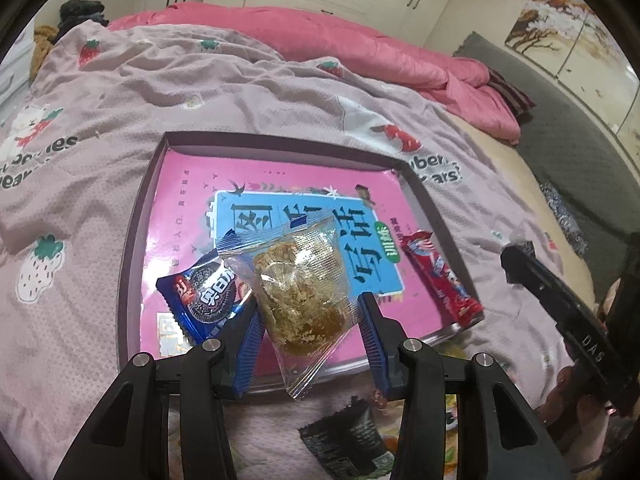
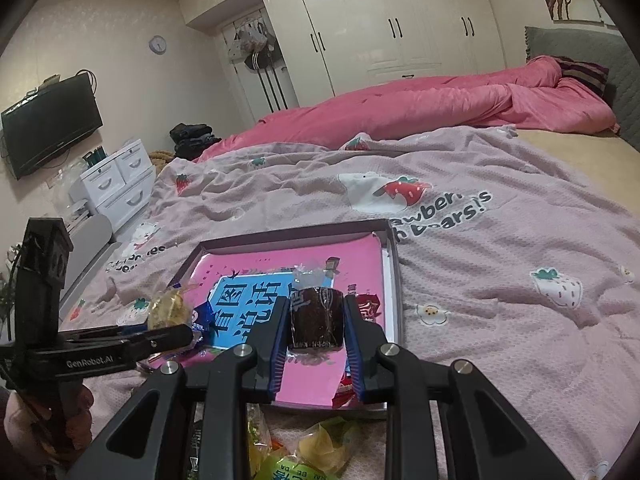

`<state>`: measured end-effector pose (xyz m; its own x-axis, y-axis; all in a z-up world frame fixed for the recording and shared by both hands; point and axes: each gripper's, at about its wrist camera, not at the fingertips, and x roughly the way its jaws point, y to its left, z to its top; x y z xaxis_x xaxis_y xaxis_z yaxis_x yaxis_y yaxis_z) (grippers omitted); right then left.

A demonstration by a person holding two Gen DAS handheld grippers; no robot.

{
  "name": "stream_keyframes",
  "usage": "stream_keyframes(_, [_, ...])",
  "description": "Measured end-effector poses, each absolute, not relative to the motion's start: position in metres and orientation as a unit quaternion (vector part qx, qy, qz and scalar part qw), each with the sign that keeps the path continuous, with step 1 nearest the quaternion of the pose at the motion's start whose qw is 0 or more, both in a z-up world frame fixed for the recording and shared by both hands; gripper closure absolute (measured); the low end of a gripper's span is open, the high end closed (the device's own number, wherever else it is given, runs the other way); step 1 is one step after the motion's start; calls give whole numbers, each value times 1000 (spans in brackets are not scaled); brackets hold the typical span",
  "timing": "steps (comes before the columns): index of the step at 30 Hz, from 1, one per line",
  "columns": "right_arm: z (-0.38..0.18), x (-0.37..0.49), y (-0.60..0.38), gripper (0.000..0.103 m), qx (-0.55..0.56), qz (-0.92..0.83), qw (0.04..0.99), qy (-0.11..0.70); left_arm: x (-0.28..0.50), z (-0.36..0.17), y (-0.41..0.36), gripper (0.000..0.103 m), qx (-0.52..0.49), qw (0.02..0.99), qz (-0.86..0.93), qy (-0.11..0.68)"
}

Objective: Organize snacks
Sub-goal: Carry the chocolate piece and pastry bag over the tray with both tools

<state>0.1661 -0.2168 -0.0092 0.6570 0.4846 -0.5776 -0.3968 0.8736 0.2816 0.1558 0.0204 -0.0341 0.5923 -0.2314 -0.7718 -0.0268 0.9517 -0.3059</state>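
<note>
Between the blue pads of the left gripper hangs a clear plastic packet holding a round golden crumbly cake, pinched at its sides, its long axis running away from the camera and its crimped end pointing back toward the wrist. The right gripper is clamped on a small dark brown wrapped snack roll, its twisted clear end pointing away. Both packets hover over a shallow dark-rimmed cardboard box lid lined with a glossy pink and blue booklet. In that lid lie a blue sandwich-cookie packet, touching the left finger, and a long red wrapped bar along the right rim, its length running front to back. The lid sits on a pink strawberry-print bedsheet, with a rumpled pink quilt behind. Near the wrists, a dark seaweed packet and yellow-green snack bags are partly hidden by the gripper frames.
</note>
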Motion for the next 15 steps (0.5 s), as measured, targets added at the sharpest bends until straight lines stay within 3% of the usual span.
stream_keyframes(15, [-38,182,-208,76,59,242,886,392,163,-56,20,55,-127,871,-56,470])
